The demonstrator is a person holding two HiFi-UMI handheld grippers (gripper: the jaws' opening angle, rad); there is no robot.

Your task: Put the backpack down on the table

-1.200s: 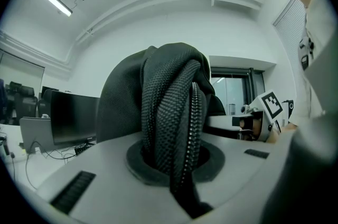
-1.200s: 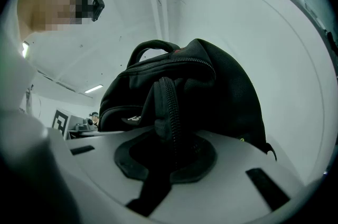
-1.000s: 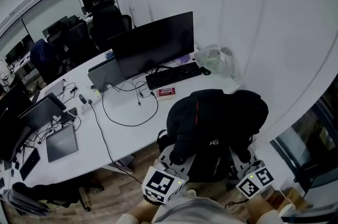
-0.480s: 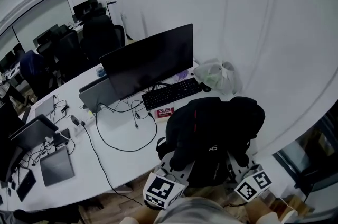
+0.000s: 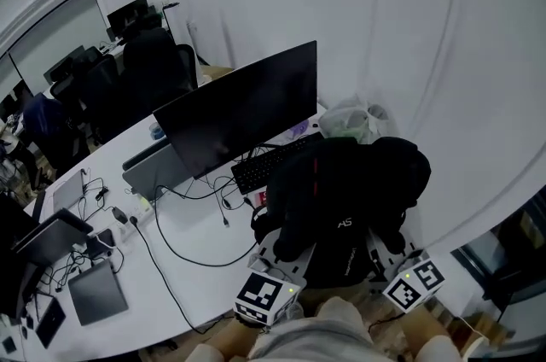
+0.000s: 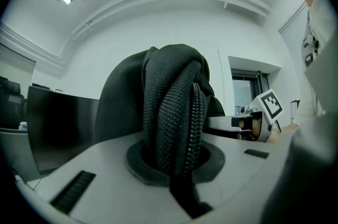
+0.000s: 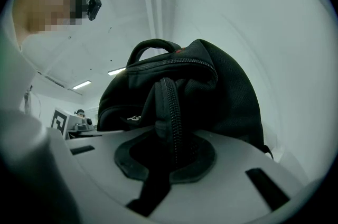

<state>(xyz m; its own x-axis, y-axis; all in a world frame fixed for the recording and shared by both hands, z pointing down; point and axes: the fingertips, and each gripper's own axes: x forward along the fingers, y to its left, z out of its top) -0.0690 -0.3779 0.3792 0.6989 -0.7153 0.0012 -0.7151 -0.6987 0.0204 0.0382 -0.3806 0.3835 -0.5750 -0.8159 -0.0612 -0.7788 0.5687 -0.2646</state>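
Note:
The black backpack (image 5: 345,207) with a red stripe hangs between my two grippers over the right end of the white table (image 5: 192,271). My left gripper (image 5: 286,248) is shut on a fold of zippered backpack fabric (image 6: 171,112) at the bag's left side. My right gripper (image 5: 384,248) is shut on a zippered edge of the backpack (image 7: 200,85) at its right side. Both point level at the bag. The left gripper view shows the right gripper's marker cube (image 6: 270,105). Whether the bag's bottom touches the table is hidden.
On the table stand a dark curved monitor (image 5: 243,108), a black keyboard (image 5: 256,170) partly hidden by the bag, a grey laptop (image 5: 153,168) and looping black cables (image 5: 183,245). A plastic bag (image 5: 350,121) lies by the wall. Office chairs (image 5: 149,61) stand farther back.
Both grippers have carried the backpack forward over the table end. It now hides the red box and the keyboard's right part. Both grips are unchanged.

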